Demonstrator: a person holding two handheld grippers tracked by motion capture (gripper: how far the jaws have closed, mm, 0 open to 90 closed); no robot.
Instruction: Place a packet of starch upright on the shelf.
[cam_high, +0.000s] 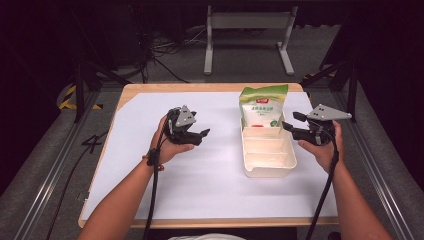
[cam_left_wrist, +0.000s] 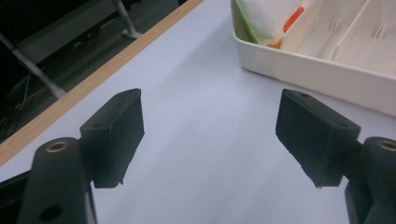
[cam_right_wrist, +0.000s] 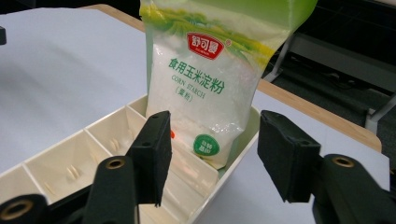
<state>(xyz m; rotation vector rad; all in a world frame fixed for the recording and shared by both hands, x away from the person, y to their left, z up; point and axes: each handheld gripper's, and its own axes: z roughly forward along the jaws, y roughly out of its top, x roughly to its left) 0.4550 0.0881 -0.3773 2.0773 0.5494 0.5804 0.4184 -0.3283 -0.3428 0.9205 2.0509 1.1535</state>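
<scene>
Standing: a bag of corn starch (cam_high: 262, 106) is upright in the far compartment of a cream divided tray (cam_high: 268, 165), on the white-covered surface (cam_high: 210, 175).
Left tongs (cam_high: 199, 137): held in the person's left hand (cam_high: 170, 145), well left of the tray, jaws wide with nothing between them.
Right tongs (cam_high: 291, 121): held in the right hand (cam_high: 325, 147), just beside the tray's right edge near the bag, jaws wide and bare.
Left gripper view: left tongs (cam_left_wrist: 210, 126) hover over bare white sheet; the tray wall (cam_left_wrist: 317, 70) and the bag's lower corner (cam_left_wrist: 275, 21) lie ahead.
Right gripper view: right tongs (cam_right_wrist: 212, 149) frame the bag (cam_right_wrist: 205, 79); its "CORN STARCH" print and red logo are readable, the high view blurs them.
Tray (cam_right_wrist: 70, 163): its nearer compartments hold nothing.
</scene>
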